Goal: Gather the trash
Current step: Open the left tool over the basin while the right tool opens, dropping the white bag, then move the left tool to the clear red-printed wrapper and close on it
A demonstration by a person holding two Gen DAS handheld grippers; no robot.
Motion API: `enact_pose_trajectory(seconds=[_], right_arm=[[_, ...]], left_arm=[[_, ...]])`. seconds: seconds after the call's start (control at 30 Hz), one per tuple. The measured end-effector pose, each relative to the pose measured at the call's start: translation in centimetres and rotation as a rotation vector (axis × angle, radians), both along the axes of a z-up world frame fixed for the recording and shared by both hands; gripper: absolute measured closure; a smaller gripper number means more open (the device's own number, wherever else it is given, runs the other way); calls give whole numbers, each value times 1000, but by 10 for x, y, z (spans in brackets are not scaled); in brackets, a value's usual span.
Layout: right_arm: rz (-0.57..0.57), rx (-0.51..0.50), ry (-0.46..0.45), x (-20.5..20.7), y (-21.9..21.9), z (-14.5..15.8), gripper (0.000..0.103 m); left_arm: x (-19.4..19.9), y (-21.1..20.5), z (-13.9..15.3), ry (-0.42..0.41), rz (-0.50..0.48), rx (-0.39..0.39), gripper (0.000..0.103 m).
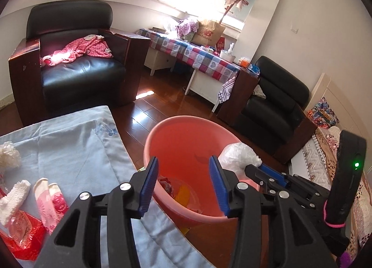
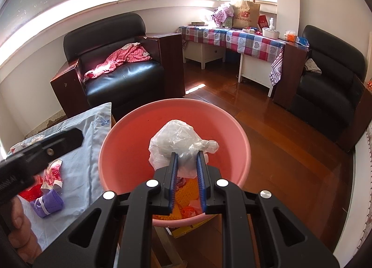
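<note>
Right tongs point(image 2: 187, 158) are clenched on a crumpled clear plastic bag point(image 2: 179, 142), held over the mouth of the pink bucket point(image 2: 241, 142); not yet dropped. Orange and red scraps point(image 2: 186, 203) are already seen at the bucket bottom, so part of the collection is judged done. Left tongs point(image 1: 183, 184) are released, nothing between them, near the bucket rim. Red wrapper point(image 1: 25, 233) is left on the blue-clothed tabletop point(image 1: 76, 147) to the left, beside small socks point(image 1: 50, 198).
</note>
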State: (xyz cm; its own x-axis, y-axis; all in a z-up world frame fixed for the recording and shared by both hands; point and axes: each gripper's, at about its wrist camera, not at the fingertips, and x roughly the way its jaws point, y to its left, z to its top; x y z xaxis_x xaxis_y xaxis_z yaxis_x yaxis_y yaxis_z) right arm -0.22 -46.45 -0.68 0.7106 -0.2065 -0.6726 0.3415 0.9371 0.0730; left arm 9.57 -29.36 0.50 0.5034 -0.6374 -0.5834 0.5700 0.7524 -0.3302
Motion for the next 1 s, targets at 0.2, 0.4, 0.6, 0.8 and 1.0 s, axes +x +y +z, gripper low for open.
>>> enact_pose_trajectory(seconds=[0.2, 0.4, 0.6, 0.8, 1.0], right_arm=[[-7, 42, 9, 1, -4, -5, 81], [0, 84, 14, 0, -2, -8, 80], [19, 96, -1, 0, 8, -3, 67], [73, 104, -37, 1, 30, 8, 67], [149, 94, -102, 1, 57, 21, 67]], left_arm=[[-7, 31, 20, -32, 40, -29, 51], [-14, 66, 36, -74, 90, -38, 49], [-23, 105, 42, -111, 159, -24, 45], [-31, 152, 42, -139, 256, 17, 42], [-36, 194, 33, -131, 351, 64, 42]])
